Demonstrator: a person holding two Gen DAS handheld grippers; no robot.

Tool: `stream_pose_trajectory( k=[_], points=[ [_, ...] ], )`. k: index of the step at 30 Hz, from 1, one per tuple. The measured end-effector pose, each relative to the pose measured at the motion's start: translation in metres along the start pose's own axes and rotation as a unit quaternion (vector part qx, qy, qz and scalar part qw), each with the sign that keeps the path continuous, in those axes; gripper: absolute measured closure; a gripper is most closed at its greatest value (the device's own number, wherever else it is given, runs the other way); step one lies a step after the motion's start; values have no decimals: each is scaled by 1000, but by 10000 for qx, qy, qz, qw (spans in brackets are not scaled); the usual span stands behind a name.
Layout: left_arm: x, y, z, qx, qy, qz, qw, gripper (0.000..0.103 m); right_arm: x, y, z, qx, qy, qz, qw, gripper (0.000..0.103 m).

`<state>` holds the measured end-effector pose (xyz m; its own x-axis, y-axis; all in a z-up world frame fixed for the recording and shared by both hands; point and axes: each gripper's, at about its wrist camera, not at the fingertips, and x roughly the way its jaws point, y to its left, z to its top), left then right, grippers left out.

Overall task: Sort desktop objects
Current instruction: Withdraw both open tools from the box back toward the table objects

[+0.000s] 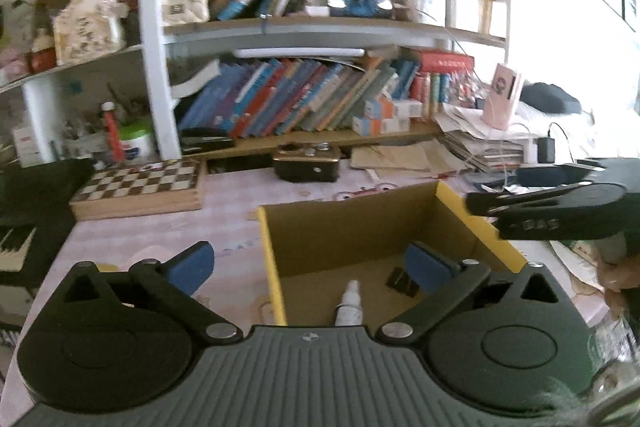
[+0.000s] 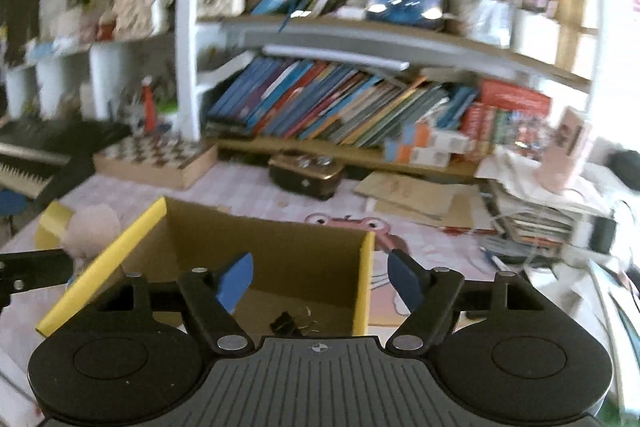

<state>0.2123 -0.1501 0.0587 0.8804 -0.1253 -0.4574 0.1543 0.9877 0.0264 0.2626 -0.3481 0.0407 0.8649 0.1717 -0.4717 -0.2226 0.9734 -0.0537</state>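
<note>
An open cardboard box with yellow edges sits on the pink desk; it also shows in the right wrist view. Inside lie a small white spray bottle and a black binder clip, the clip also visible in the right wrist view. My left gripper is open and empty, straddling the box's left wall. My right gripper is open and empty above the box's right wall. The right gripper also shows at the right of the left wrist view.
A chessboard box and a dark radio stand behind the box. Bookshelves fill the back. Stacked papers lie at right, a keyboard at left. A pink fluffy thing lies left of the box.
</note>
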Motion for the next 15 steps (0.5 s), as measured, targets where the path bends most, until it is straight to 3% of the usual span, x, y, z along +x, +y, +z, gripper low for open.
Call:
stream_pose_trajectory(
  k=[8, 15],
  points=[
    [-34, 28, -36, -504, -33, 309, 9982, 0, -42, 10, -28, 572, -187, -506, 9969, 21],
    [-62, 48, -64, -633, -50, 436, 9970, 0, -75, 38, -55, 1027, -185, -820, 9912, 20]
  ],
)
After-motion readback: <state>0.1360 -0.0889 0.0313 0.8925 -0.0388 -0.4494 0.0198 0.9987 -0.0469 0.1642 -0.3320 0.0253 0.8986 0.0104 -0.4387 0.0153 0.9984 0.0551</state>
